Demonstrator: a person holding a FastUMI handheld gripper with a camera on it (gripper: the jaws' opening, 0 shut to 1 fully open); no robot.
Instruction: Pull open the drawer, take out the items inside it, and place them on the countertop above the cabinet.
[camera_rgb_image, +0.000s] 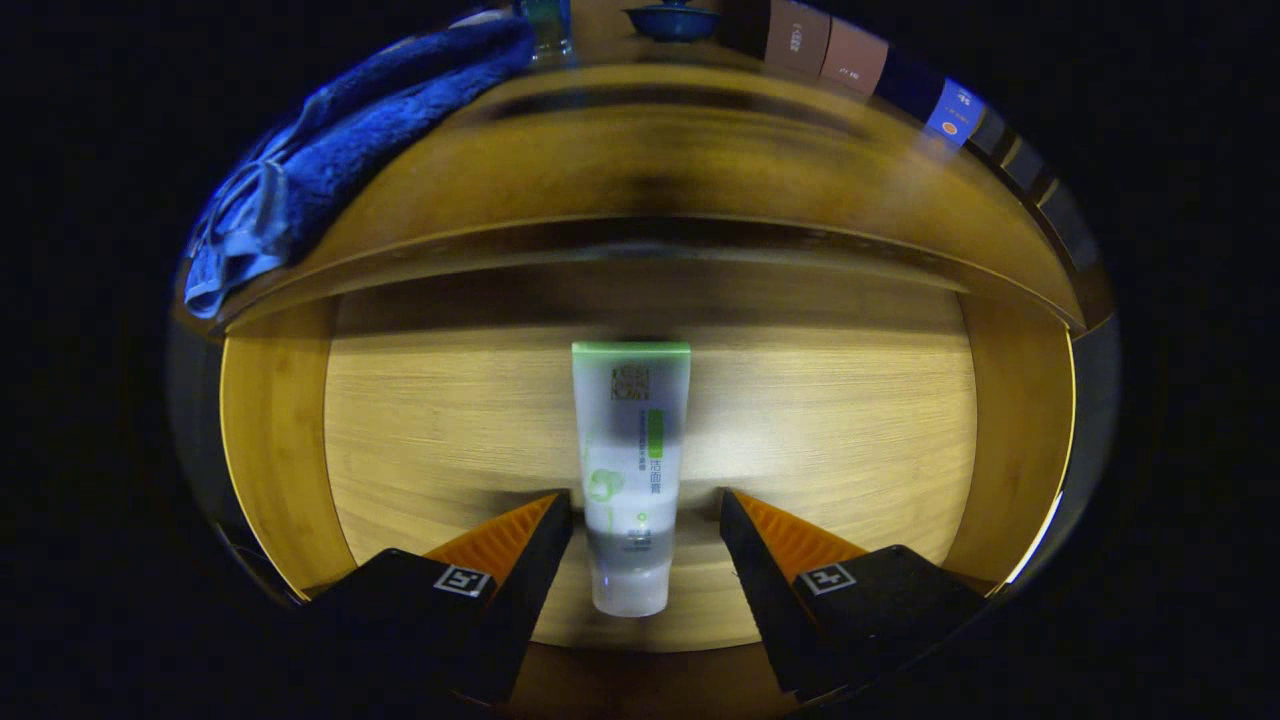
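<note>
The wooden drawer (280, 450) stands pulled open below me, its pale floor lit. A white tube with a green end (632, 470) lies flat on that floor, pointing straight away from me. My gripper (646, 498) hovers open over the tube's near half, with one finger on either side and a gap to each. The tube's cap end rests between the fingers, and its green end reaches beyond them toward the back of the drawer. The wooden countertop (640, 160) runs across above the drawer.
A crumpled blue towel (360, 140) lies on the countertop's left part, hanging over its front edge. At the back of the counter stand a glass (547, 25), a dark blue bowl (672, 20) and several boxes (850, 55).
</note>
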